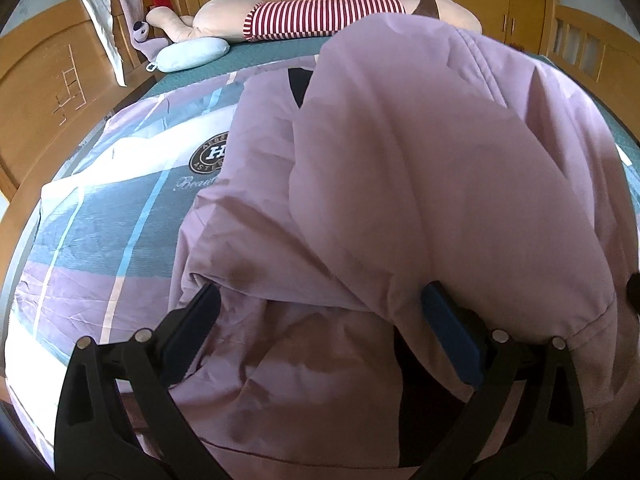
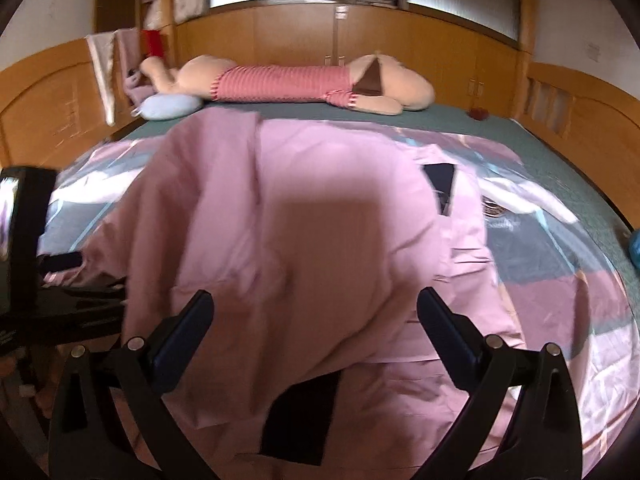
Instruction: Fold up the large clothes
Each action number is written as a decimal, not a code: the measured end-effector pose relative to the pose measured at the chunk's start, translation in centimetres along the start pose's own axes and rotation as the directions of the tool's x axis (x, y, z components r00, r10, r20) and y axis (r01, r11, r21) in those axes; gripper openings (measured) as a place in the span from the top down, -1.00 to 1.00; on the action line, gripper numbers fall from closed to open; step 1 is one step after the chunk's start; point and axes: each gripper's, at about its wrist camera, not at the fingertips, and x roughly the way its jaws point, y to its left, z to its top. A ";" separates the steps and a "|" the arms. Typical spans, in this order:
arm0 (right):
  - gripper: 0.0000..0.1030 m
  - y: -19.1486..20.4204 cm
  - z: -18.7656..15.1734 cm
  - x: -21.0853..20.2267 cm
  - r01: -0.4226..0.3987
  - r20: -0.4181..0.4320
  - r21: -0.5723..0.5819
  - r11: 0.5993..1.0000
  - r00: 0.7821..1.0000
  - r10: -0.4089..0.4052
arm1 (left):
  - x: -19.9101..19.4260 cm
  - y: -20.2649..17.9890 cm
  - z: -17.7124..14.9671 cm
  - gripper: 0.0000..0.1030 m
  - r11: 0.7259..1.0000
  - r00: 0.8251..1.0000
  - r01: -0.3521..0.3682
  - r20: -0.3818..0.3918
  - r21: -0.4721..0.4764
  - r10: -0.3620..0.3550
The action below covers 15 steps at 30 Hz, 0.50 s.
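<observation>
A large pink garment [image 1: 400,168] lies heaped on the bed, one part folded over and bulging up on the right. Dark lining shows at its neck [image 1: 299,84] and as a patch near its front edge [image 2: 300,420]. My left gripper [image 1: 320,300] is open, its fingers wide apart, and pink cloth spreads between and over them. My right gripper [image 2: 316,302] is open too, low over the same garment [image 2: 304,216], with cloth lying between its fingers. The left gripper's body [image 2: 24,240] shows at the left edge of the right wrist view.
The garment rests on a checked purple, grey and white bedcover [image 1: 100,208]. A big plush toy in a red striped top [image 1: 320,18] and a blue cushion [image 1: 192,54] lie at the far side. Wooden bed ends [image 1: 44,92] and wardrobes [image 2: 280,36] surround the bed.
</observation>
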 end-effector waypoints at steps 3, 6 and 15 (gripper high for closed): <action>-0.97 1.7 -1.0 2.1 0.058 -0.088 -0.095 0.994 0.994 -0.066 | 0.5 -0.4 0.0 -0.96 1.000 1.000 -0.006 -0.019 0.014 0.006; -0.97 2.2 -1.6 3.3 0.079 -0.120 -0.117 0.990 0.988 -0.093 | 1.0 -1.0 -0.3 -0.96 0.998 0.999 -0.023 -0.036 0.052 0.025; -0.97 1.9 -2.0 3.8 0.068 -0.144 -0.085 0.994 0.986 -0.080 | 1.6 -1.3 -0.7 -0.96 0.998 0.998 -0.021 -0.050 0.058 0.024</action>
